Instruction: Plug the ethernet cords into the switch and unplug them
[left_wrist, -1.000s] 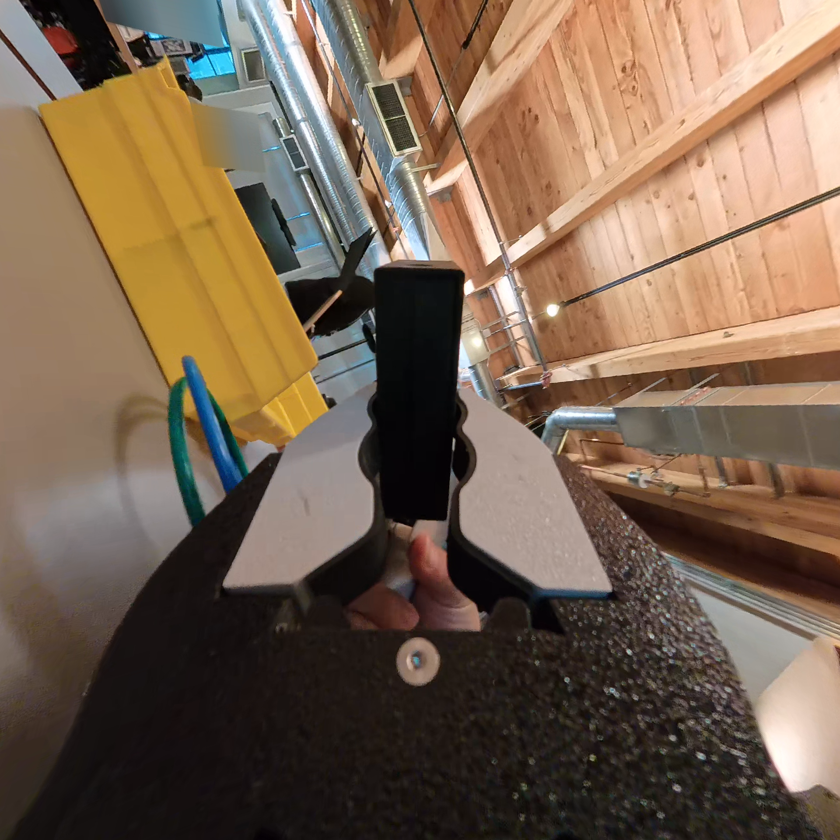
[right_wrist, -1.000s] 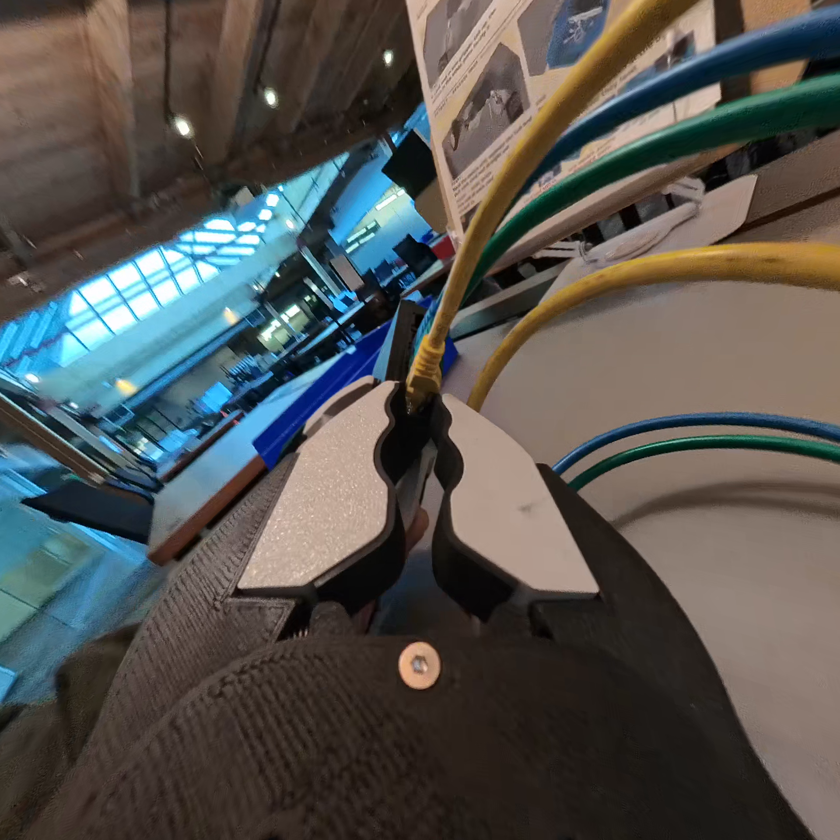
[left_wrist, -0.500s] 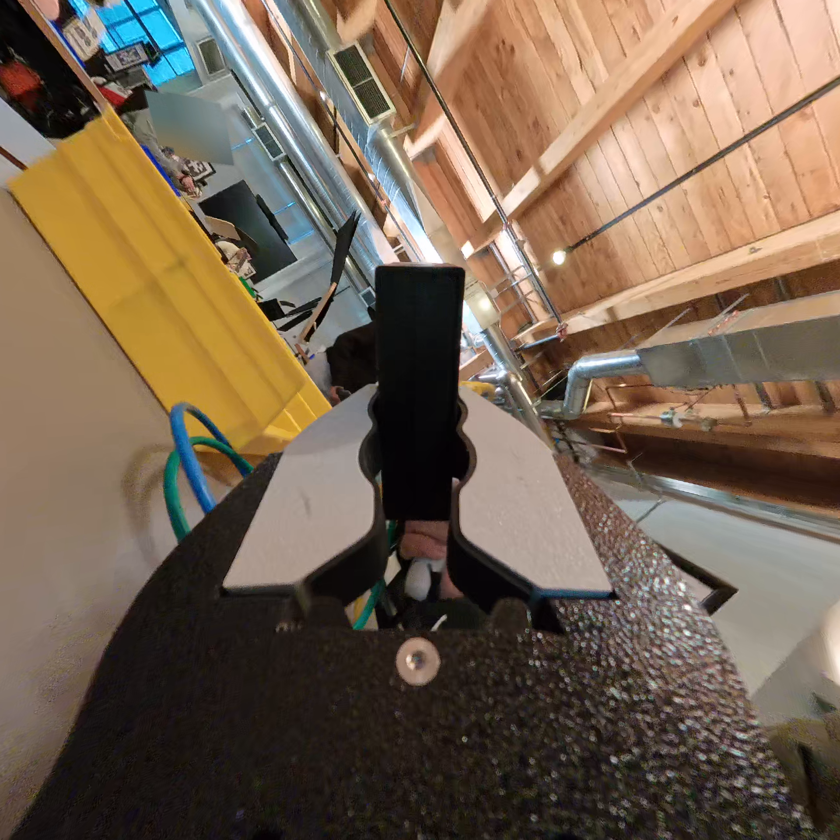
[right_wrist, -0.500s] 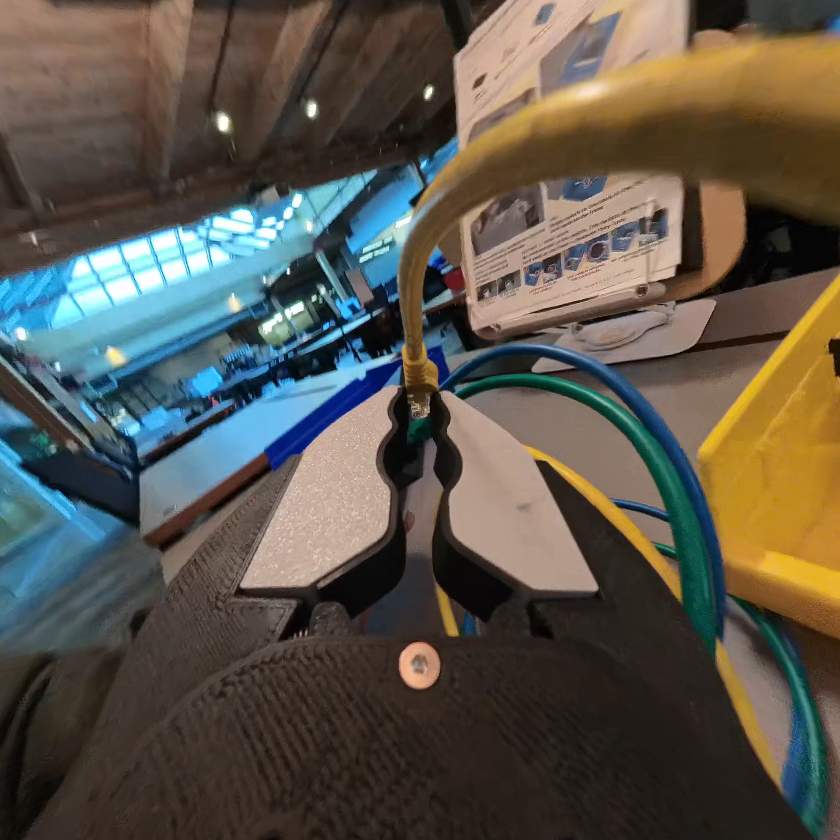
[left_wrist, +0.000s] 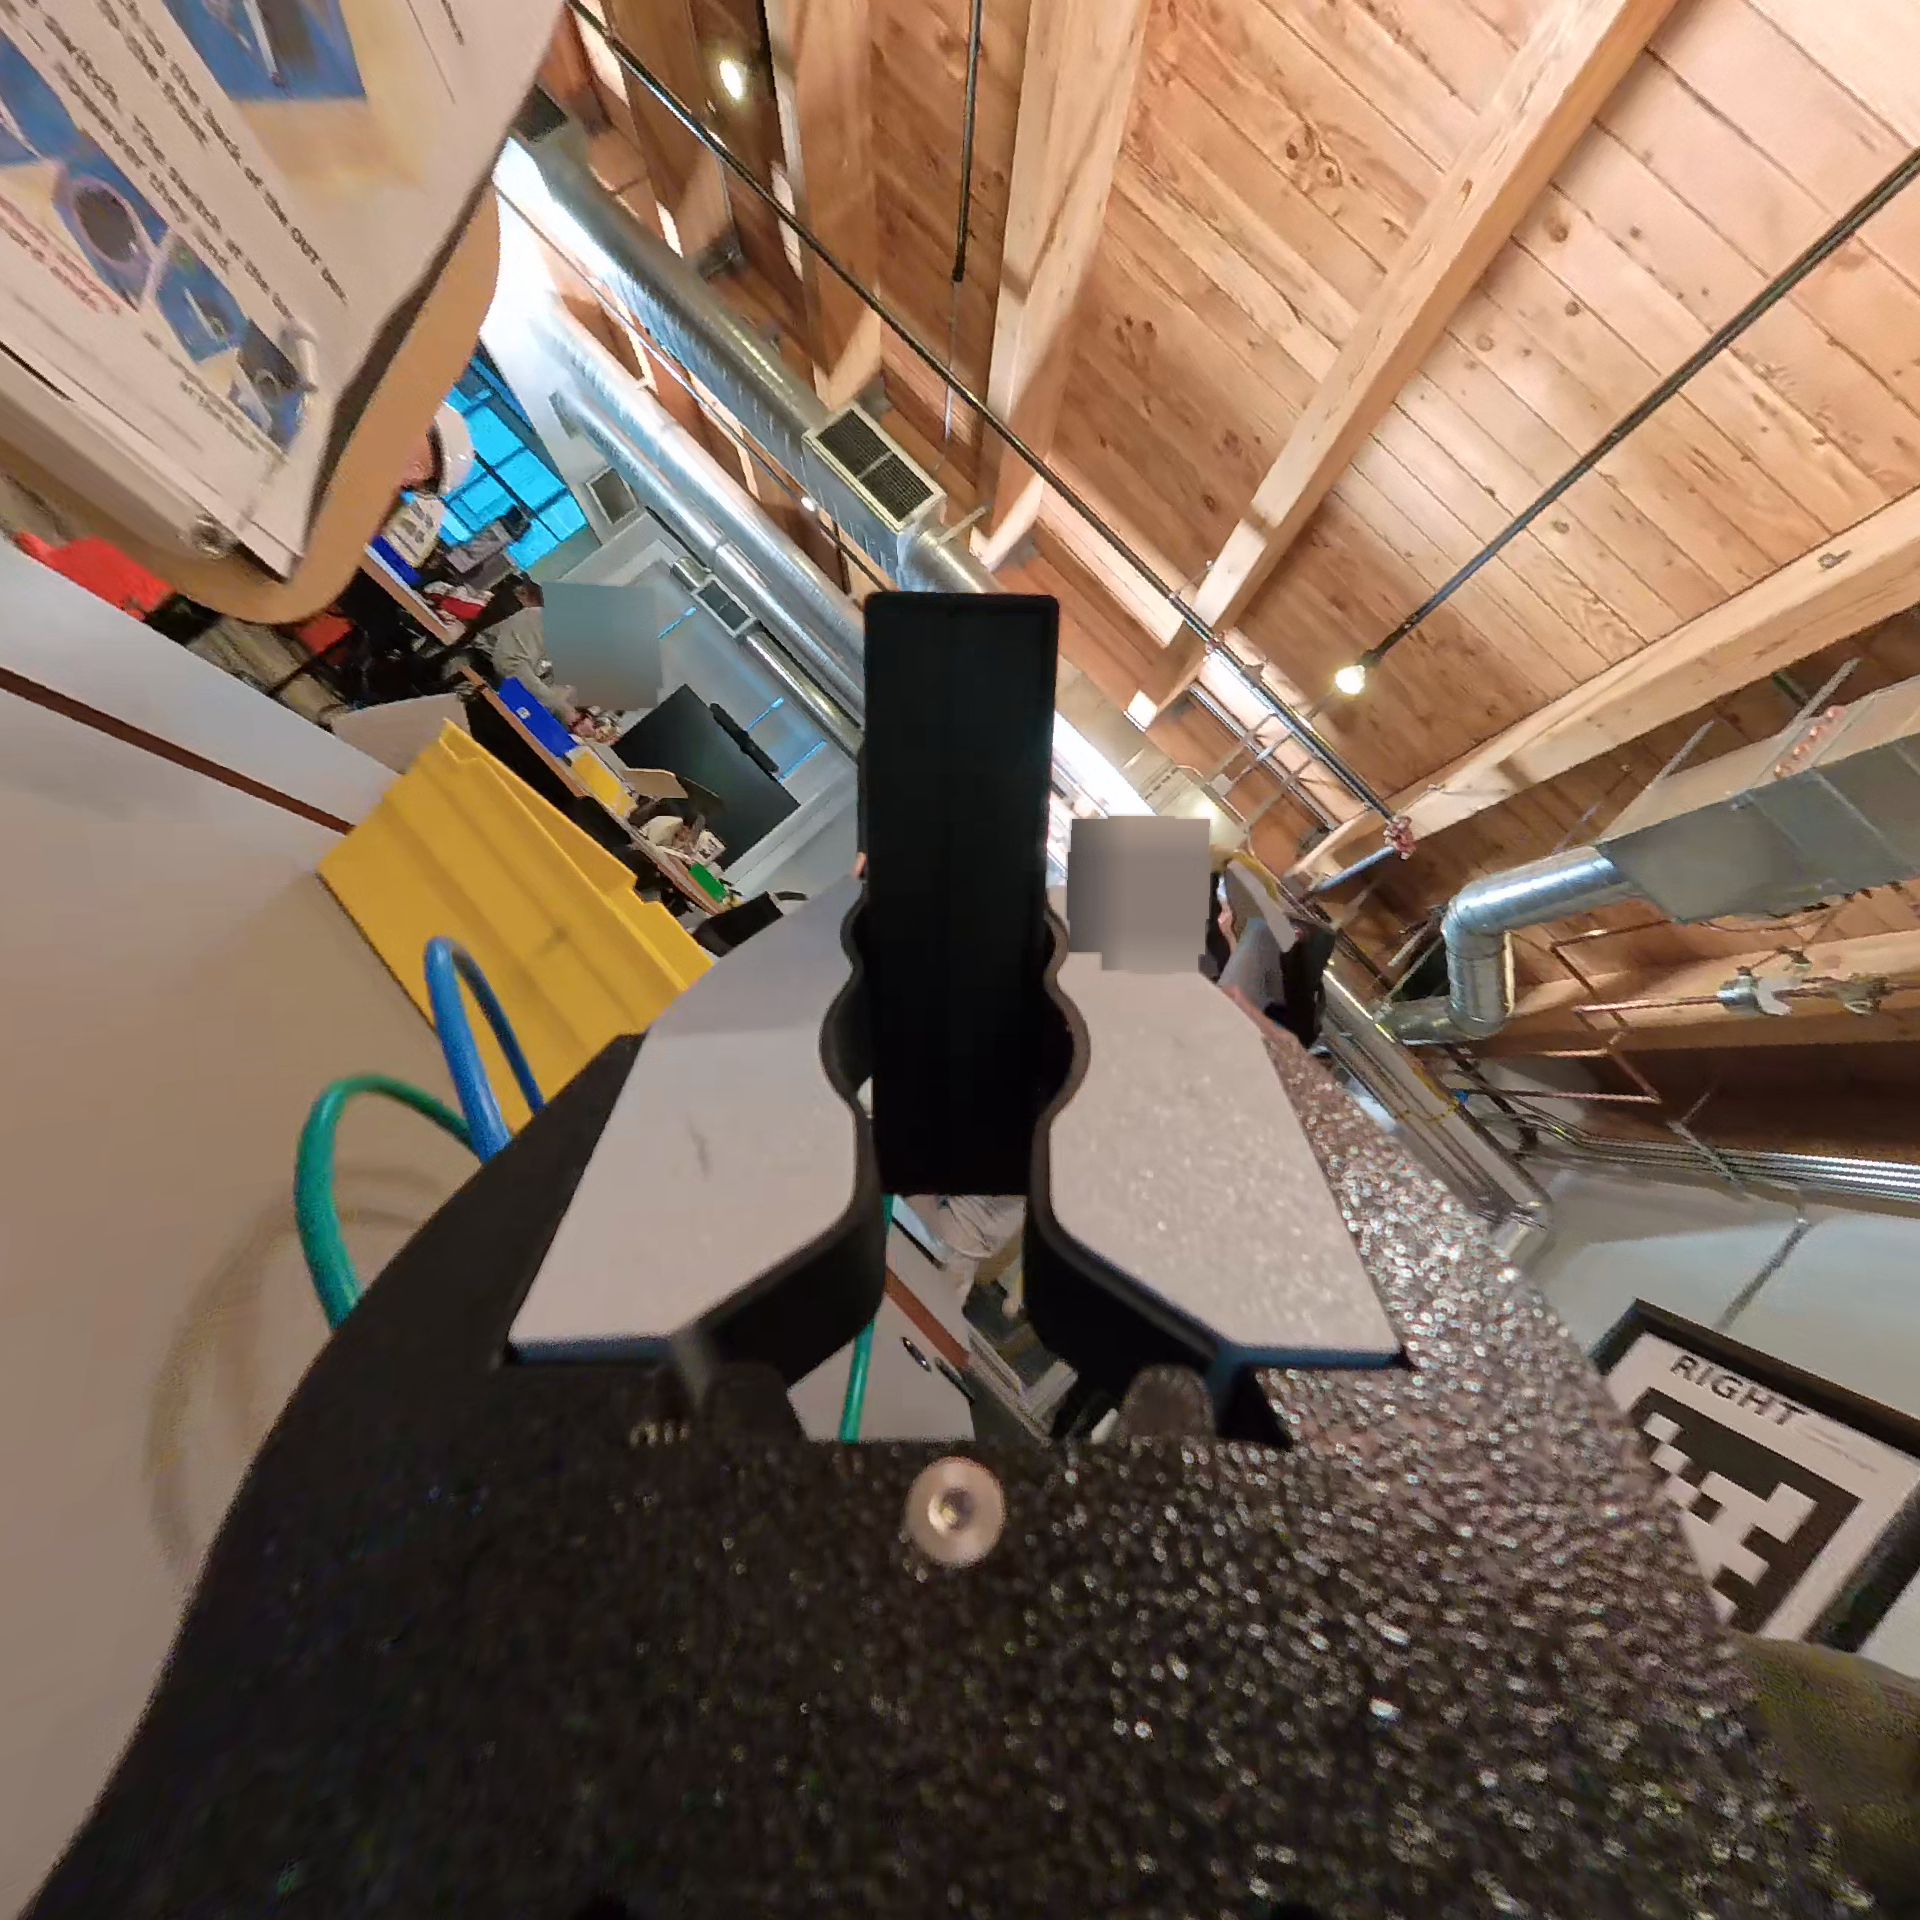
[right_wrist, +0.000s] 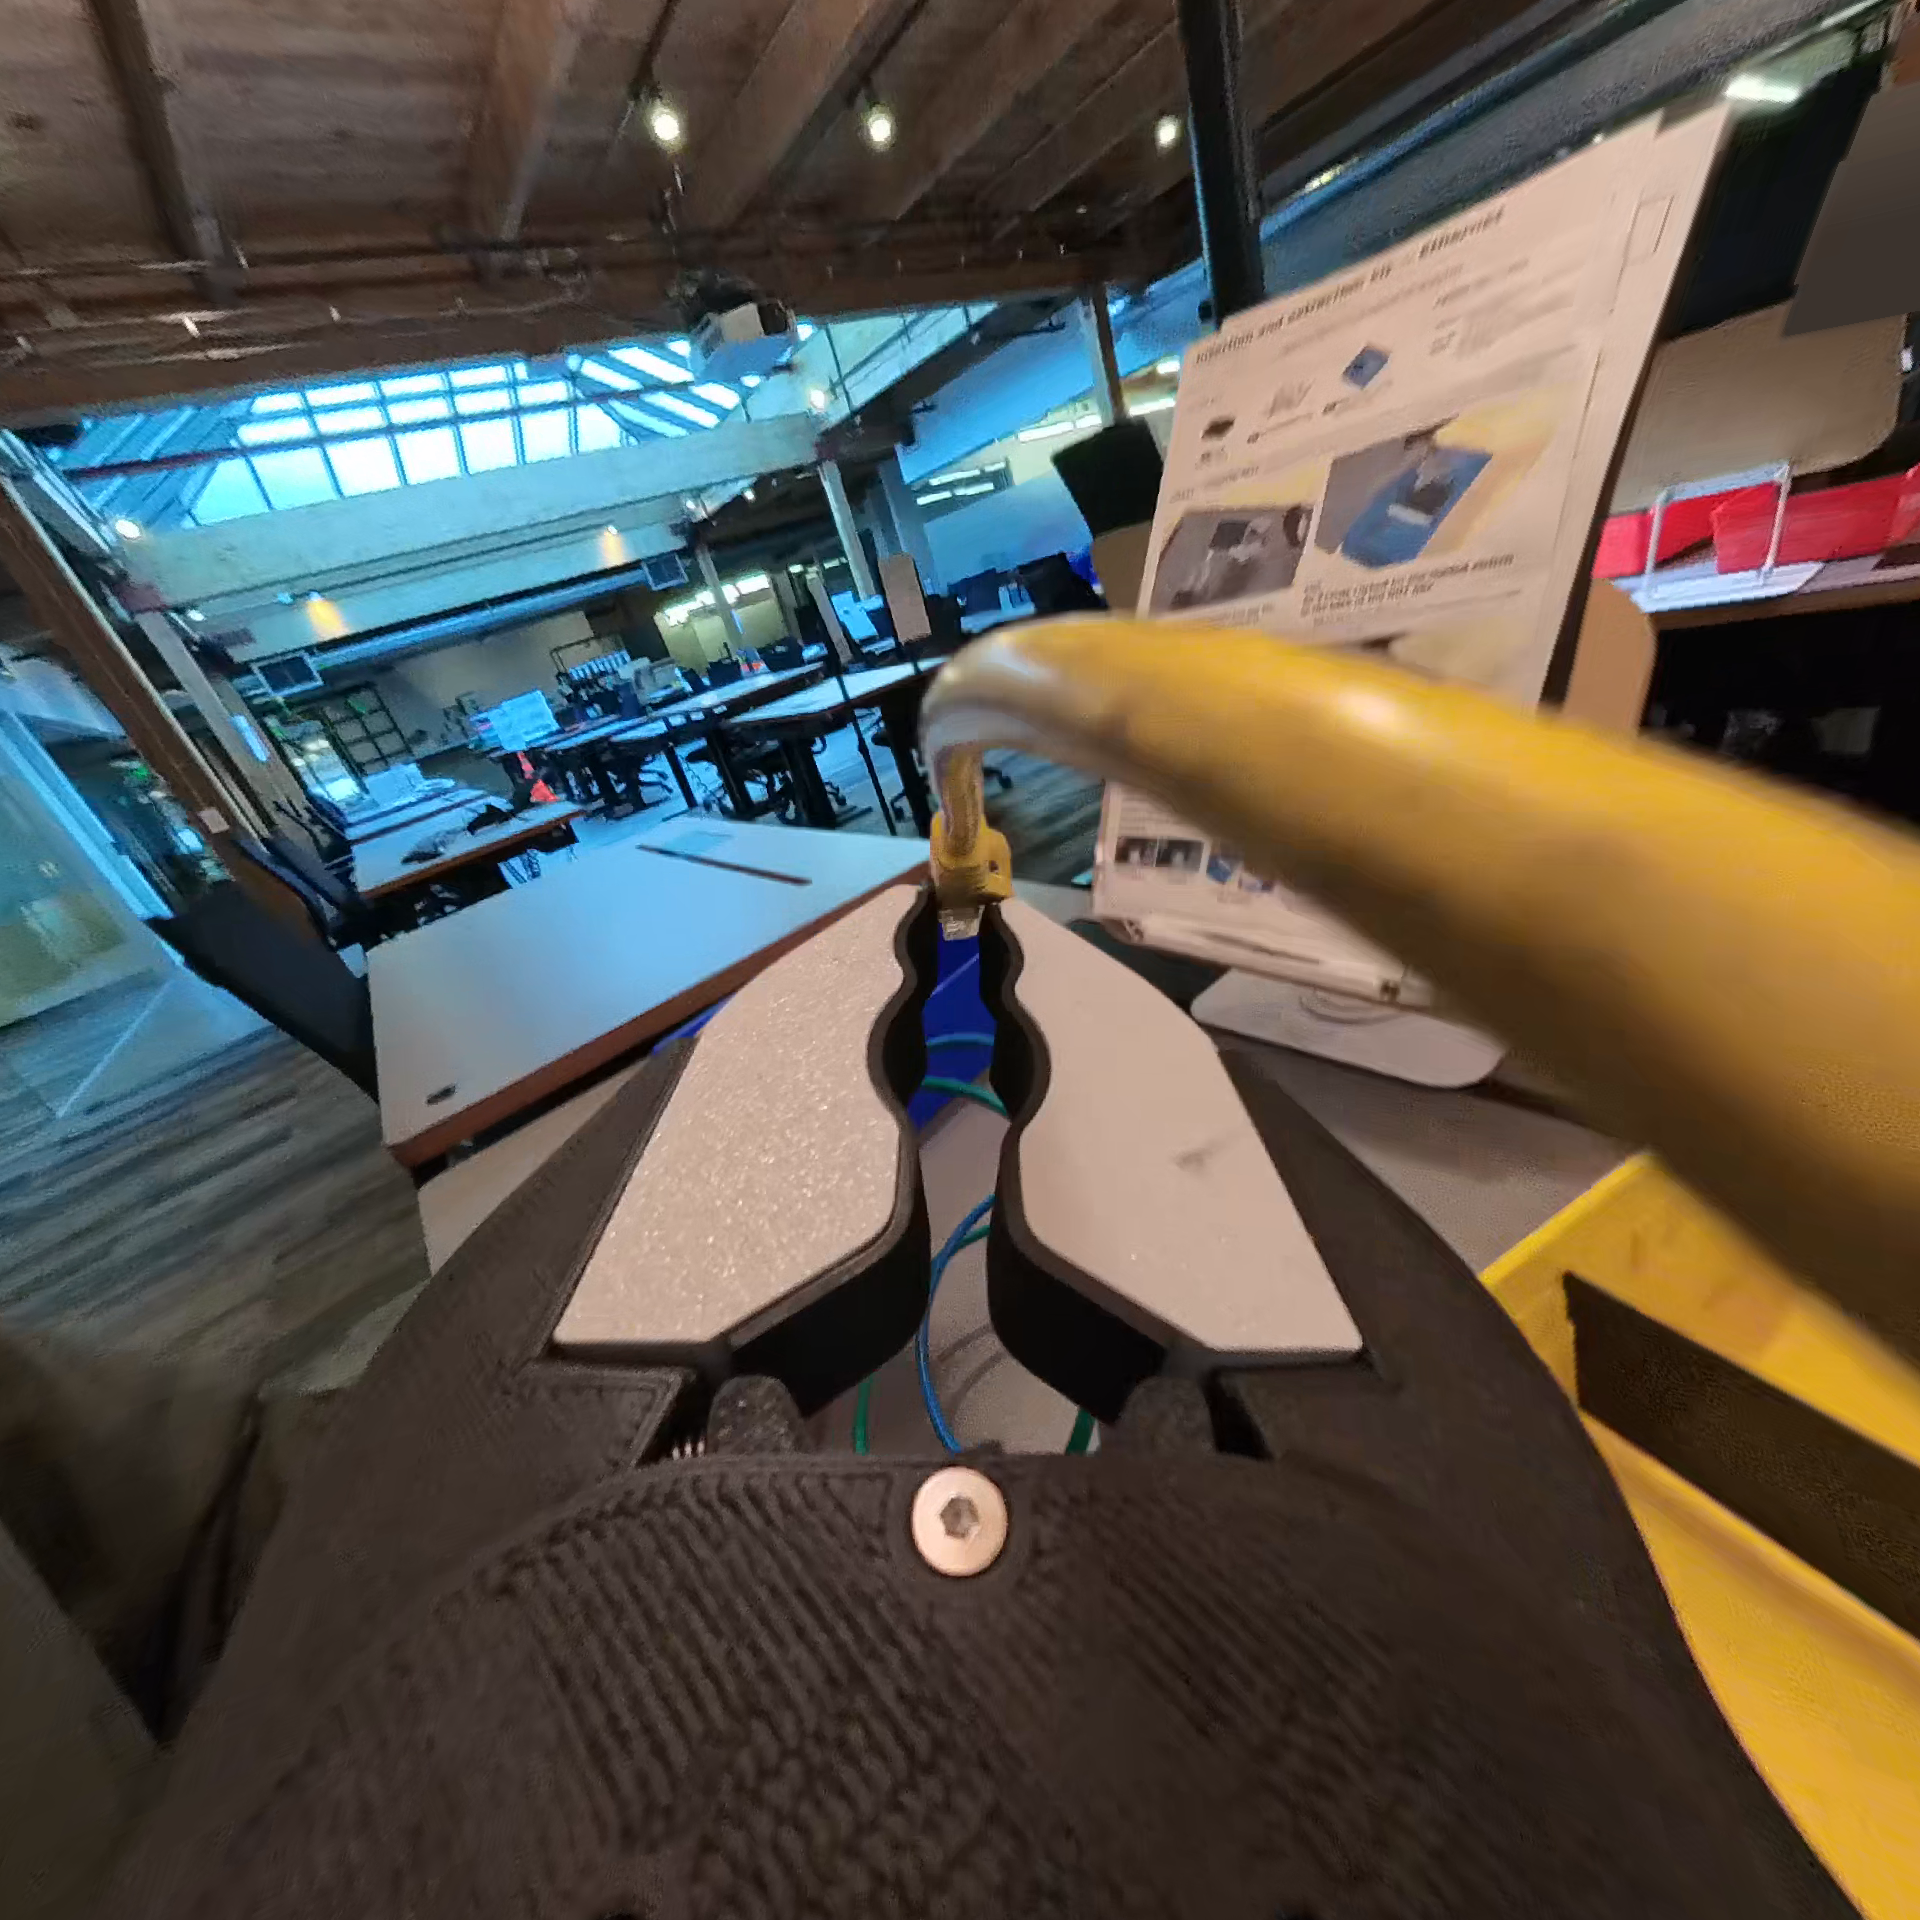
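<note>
Right wrist view: the right gripper pinches the yellow cord's plug at its tips, now swung away from the switch. In the left wrist view the left gripper clamps the black switch, raised toward twelve o'clock; blue cord at nine. Mating likely comes next.

1. In the right wrist view, a thick yellow cord arcs across the right half, close before the camera.
2. A yellow bin fills the lower right.
3. A sign stand blocks the upper right.
4. Left of centre, the desk lies open.
5. In the left wrist view, blue cord and green cord loop at left.
</note>
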